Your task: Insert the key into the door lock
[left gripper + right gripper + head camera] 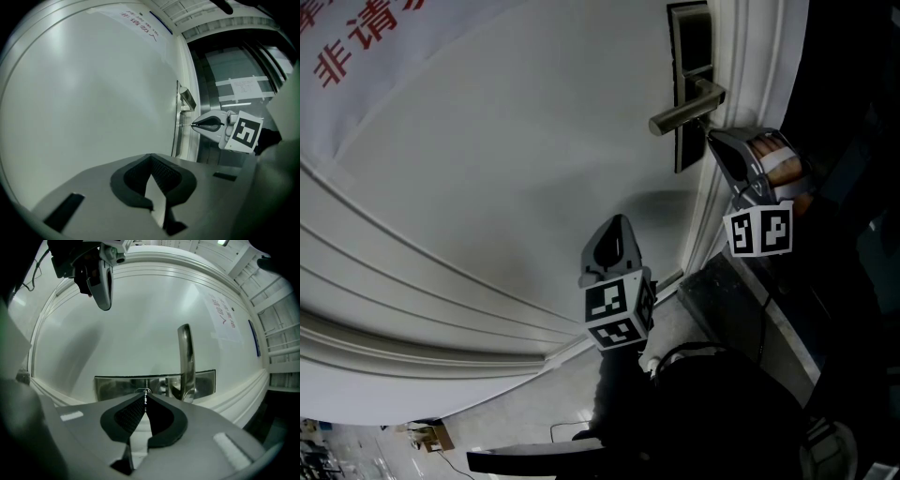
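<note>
A white door [506, 159] carries a dark lock plate [692, 84] with a metal lever handle [684, 111]. My right gripper [711, 134] is at the plate's lower end, below the handle, shut on a thin metal key [146, 399]. In the right gripper view the key's tip is at the keyhole [143, 391] in the plate [117, 385], left of the handle [186, 357]. The left gripper view shows the key [186, 125] reaching from the right gripper [194, 124] to the plate. My left gripper [621, 221] hangs lower and to the left, off the door, shut and empty [151, 157].
A moulded white door frame [750, 66] runs beside the plate, with a dark opening to its right. A sheet with red lettering [356, 37] hangs on the door's upper left. Raised mouldings [412, 309] cross the door's lower part. A cable lies on the floor [567, 427].
</note>
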A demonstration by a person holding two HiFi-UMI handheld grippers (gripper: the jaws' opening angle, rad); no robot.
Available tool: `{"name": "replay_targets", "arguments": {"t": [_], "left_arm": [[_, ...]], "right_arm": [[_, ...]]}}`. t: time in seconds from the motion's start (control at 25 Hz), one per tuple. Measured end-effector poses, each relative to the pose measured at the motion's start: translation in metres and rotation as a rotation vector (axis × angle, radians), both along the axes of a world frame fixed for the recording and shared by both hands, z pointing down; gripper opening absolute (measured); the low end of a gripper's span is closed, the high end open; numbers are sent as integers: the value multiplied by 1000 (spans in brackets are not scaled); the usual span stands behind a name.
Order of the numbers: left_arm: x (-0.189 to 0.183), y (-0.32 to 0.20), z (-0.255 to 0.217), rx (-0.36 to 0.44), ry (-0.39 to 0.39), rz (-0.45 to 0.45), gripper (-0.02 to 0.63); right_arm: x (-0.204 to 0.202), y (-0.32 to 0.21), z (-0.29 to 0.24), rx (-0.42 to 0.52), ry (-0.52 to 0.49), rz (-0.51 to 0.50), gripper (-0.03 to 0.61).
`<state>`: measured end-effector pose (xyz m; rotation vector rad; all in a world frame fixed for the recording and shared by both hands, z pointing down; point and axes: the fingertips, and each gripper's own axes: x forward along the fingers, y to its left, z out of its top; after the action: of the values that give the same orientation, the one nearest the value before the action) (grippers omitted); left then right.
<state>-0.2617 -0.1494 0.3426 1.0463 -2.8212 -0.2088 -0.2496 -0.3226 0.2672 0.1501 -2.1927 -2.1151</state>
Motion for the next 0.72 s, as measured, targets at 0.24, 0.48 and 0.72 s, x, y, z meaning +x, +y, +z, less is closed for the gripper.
{"name": "replay_targets", "arguments": {"t": [0.24,0.48,0.72], "left_arm": [[0,-1,0,3,1,2,2],[1,-1,1,1,5,2,2],[2,-3,1,0,2,6,2]], "right_arm": [[0,0,0,4,0,0,12],[-1,0,-1,8,3,2,12],[-2,-1,0,17,2,3,12]]}}
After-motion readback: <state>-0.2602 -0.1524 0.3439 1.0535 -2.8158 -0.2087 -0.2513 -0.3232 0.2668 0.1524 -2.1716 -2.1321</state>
